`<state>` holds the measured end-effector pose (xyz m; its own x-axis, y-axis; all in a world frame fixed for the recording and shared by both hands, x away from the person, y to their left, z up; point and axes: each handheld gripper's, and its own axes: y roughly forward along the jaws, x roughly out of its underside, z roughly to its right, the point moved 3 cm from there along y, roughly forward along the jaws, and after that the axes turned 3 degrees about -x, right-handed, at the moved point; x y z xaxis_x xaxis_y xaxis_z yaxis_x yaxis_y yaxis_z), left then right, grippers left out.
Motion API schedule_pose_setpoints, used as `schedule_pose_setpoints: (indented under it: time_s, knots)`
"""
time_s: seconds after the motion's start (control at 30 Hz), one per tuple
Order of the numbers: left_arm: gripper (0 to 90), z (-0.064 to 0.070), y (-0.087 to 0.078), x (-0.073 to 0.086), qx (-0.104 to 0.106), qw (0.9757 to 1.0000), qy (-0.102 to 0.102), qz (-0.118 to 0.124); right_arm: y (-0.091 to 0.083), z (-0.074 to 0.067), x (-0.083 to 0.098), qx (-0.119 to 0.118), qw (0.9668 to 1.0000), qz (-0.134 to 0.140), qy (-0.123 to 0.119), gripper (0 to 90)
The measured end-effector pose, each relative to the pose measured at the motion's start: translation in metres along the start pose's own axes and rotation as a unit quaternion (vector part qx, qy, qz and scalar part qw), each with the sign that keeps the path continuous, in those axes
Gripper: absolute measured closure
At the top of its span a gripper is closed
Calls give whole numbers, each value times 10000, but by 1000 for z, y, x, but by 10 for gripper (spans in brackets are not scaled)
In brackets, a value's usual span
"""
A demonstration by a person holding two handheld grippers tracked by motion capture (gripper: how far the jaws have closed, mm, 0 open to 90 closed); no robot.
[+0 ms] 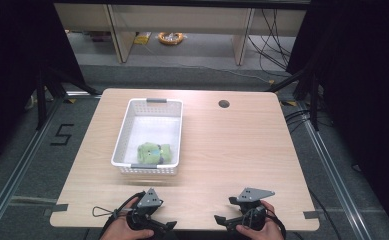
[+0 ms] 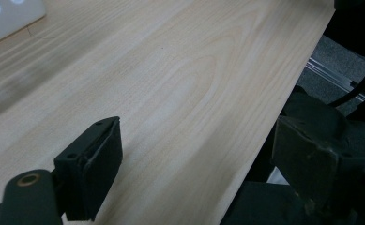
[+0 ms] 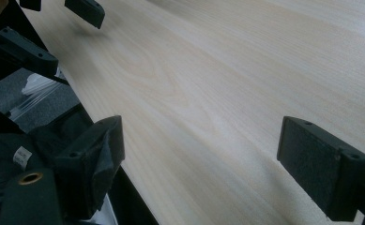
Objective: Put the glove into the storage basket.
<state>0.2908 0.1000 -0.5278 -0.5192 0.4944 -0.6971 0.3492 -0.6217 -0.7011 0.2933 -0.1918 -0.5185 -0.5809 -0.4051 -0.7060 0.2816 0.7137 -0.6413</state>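
Note:
A white slotted basket [image 1: 149,131] stands on the left half of the wooden table [image 1: 232,150]. A green plush toy [image 1: 153,153] lies in its near end. My left gripper [image 1: 159,212] is held at the table's front edge, left of centre, jaws pointing right. In the left gripper view the left gripper [image 2: 203,140] is open, with bare wood and the table edge between its jaws. My right gripper [image 1: 225,210] sits at the front edge, right of centre, facing the left one. The right gripper [image 3: 208,140] is open and holds nothing.
A round cable hole [image 1: 224,104] sits near the table's far edge. A corner of the basket [image 2: 6,18] shows in the left gripper view. The left gripper's jaws [image 3: 84,11] appear far off in the right gripper view. Desk legs and cables stand on the floor beyond.

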Motion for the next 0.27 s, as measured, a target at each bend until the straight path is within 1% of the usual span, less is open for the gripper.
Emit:
schedule_pose_setpoints:
  time_s: [0.03,0.07,0.1,0.13,0.17,0.2,0.23,0.27]
  knots:
    - [160,0,0,0,0,10000,0,0,0,0,0,0,10000,0,0,161]
    - [160,1,1,0,12,10000,-68,56,0,0,0,96,9999,49,13,161]
    - [160,1,1,0,12,10000,-68,56,0,0,0,108,9999,49,17,161]
    - [160,0,0,-1,16,10000,31,49,0,0,0,122,9999,65,2,161]
    - [160,0,0,-1,31,10000,2,64,0,0,0,120,9999,74,-9,161]
    - [160,-1,0,-1,-19,10000,10,41,-1,0,0,136,9999,74,50,161]
    - [160,-1,0,-1,-19,10000,10,41,-1,0,0,136,9999,74,50,161]
    - [160,-2,0,-1,-35,10000,-36,24,-1,1,0,102,9999,109,42,161]
